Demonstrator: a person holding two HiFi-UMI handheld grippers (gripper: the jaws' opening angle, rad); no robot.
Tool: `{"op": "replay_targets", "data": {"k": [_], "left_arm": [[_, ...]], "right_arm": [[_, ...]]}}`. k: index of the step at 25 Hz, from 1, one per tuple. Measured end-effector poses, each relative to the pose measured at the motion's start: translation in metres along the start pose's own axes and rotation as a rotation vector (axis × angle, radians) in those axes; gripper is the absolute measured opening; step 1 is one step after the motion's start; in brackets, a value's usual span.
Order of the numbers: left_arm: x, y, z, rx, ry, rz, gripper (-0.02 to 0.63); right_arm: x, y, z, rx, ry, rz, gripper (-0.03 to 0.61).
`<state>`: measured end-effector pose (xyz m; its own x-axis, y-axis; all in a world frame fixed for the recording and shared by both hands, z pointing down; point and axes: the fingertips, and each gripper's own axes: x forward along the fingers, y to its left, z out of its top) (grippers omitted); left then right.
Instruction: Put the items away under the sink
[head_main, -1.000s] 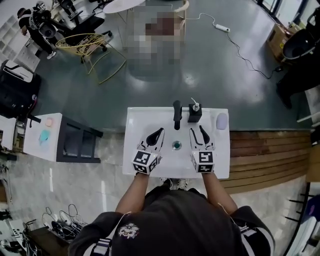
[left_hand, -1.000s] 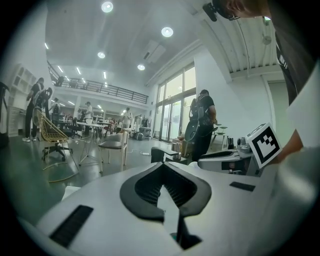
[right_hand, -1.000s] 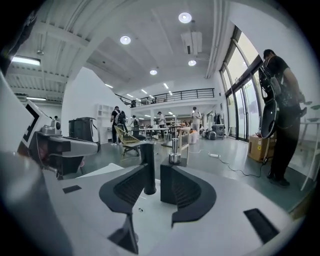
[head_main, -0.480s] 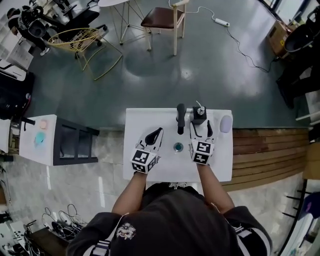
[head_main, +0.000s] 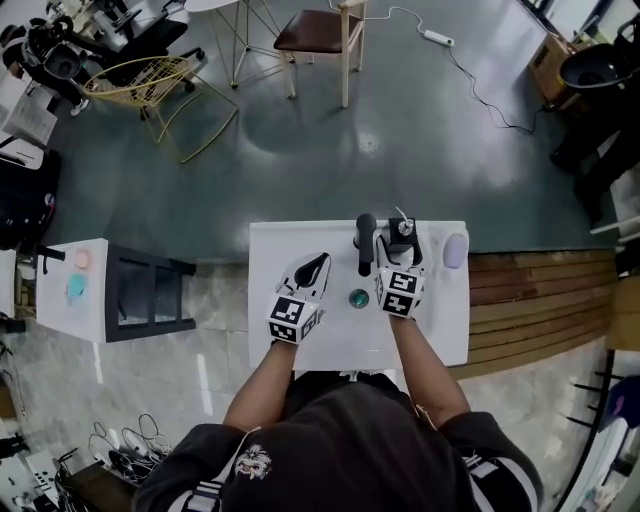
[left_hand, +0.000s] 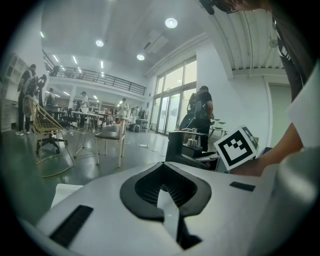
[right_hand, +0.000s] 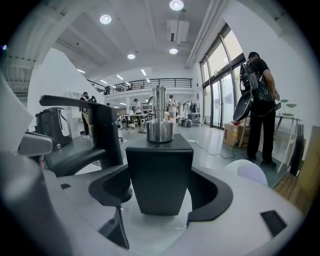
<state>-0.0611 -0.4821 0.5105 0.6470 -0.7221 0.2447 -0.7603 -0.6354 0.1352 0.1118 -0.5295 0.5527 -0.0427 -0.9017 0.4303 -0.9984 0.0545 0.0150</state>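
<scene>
**Dispenser stands between your right tool's jaws**

Your right tool (right_hand: 163, 192) has just been opening. Its jaws now stand wide on either side of the black soap dispenser (right_hand: 159, 165), with no squeeze on it. The dispenser stands upright on the white worktop (head_main: 300, 240), just beside the black faucet (head_main: 365, 240). Your left tool (head_main: 315, 265) is closed on nothing, left of the faucet.
</scene>
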Motion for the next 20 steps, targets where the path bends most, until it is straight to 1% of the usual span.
{"op": "replay_targets", "data": {"k": [5, 6, 7, 11, 16, 20], "left_arm": [[0.005, 0.001, -0.002, 0.004, 0.002, -0.002, 0.006], [0.007, 0.000, -0.003, 0.006, 0.005, -0.003, 0.006], [0.007, -0.002, -0.004, 0.009, 0.008, -0.005, 0.006], [0.006, -0.008, -0.006, 0.012, 0.015, -0.013, 0.006], [0.003, -0.014, -0.002, 0.021, 0.012, -0.001, 0.006], [-0.005, -0.029, 0.001, 0.025, 0.005, 0.023, 0.006]], "right_arm": [[0.015, -0.002, -0.003, 0.002, 0.008, 0.000, 0.349], [0.015, -0.004, -0.003, -0.004, 0.004, -0.002, 0.346], [0.015, -0.005, -0.003, -0.010, -0.002, -0.004, 0.325], [0.011, -0.004, -0.003, -0.020, -0.009, 0.016, 0.323], [-0.007, -0.008, 0.009, -0.040, -0.057, 0.034, 0.322], [-0.035, -0.017, 0.018, -0.064, -0.093, 0.046, 0.322]]}}
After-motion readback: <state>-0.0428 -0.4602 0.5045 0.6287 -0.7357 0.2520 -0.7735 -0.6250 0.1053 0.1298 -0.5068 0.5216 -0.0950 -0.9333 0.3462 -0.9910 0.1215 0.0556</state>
